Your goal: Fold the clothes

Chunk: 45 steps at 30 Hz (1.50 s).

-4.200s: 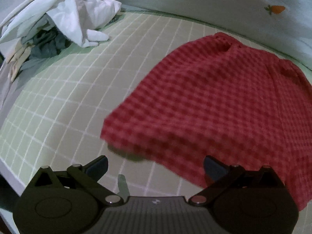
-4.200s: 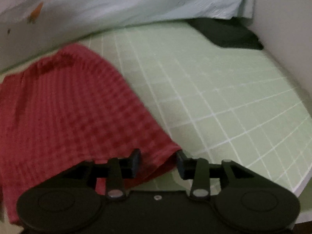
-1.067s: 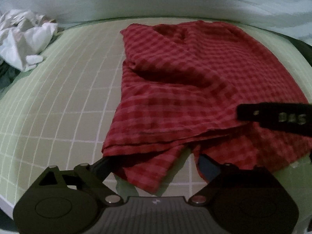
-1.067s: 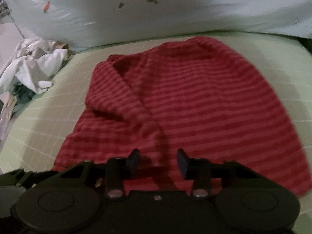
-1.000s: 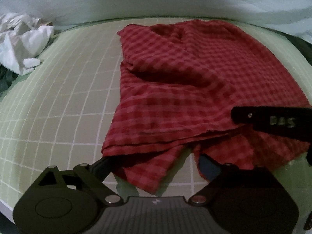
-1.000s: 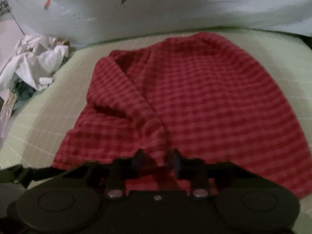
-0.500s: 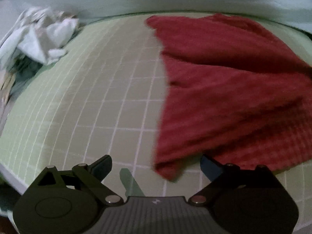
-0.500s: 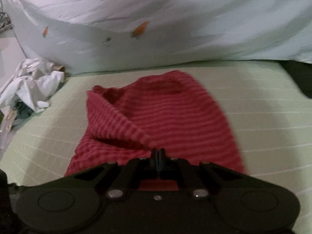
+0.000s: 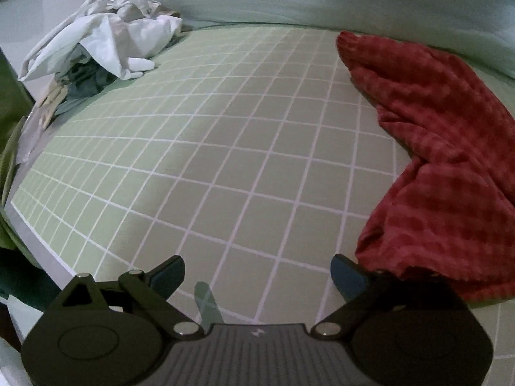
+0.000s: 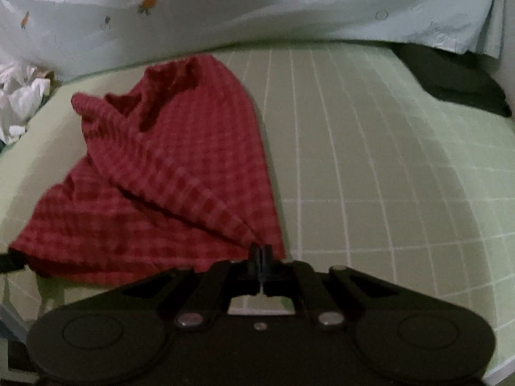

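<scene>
My right gripper (image 10: 260, 252) has its fingers pressed together, pinching the near edge of the red checked cloth (image 10: 180, 177), which lies bunched at left centre of the frame on the green grid mat (image 10: 370, 177). My left gripper (image 9: 257, 273) has its fingers spread wide over bare mat, the cloth at the right edge of its frame; a heap of white clothes (image 9: 106, 35) sits upper left.

The red checked cloth (image 9: 444, 167) runs off the frame's right edge beyond the left tongs (image 9: 257, 273), its far side unseen. Ahead-right of the right tongs (image 10: 260, 254), a dark garment (image 10: 460, 83) lies half under pale bedding (image 10: 289, 6), too dim to identify.
</scene>
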Each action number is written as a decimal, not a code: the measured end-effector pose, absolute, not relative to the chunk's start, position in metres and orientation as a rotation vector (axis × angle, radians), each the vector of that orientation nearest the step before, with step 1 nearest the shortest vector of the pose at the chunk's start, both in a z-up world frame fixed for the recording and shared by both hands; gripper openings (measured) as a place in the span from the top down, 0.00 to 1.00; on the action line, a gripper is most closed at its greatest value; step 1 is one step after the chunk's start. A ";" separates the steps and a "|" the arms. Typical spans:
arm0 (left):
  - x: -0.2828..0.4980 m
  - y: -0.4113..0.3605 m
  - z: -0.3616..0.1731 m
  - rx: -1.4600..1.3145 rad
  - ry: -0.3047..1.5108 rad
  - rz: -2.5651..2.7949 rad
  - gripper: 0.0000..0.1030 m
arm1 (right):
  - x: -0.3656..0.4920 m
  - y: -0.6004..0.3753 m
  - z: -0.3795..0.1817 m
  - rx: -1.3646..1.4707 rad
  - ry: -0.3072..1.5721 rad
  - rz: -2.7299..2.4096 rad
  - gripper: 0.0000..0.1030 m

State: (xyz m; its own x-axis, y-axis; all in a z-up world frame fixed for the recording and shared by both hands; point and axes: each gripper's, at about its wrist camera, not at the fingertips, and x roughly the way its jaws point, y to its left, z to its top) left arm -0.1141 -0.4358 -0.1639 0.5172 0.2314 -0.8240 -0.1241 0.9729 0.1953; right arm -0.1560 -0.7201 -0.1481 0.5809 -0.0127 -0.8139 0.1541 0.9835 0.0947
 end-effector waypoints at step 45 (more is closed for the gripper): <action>0.008 -0.328 -0.138 -0.079 1.053 -0.109 0.06 | 0.002 -0.507 -0.103 -0.270 0.743 0.025 0.31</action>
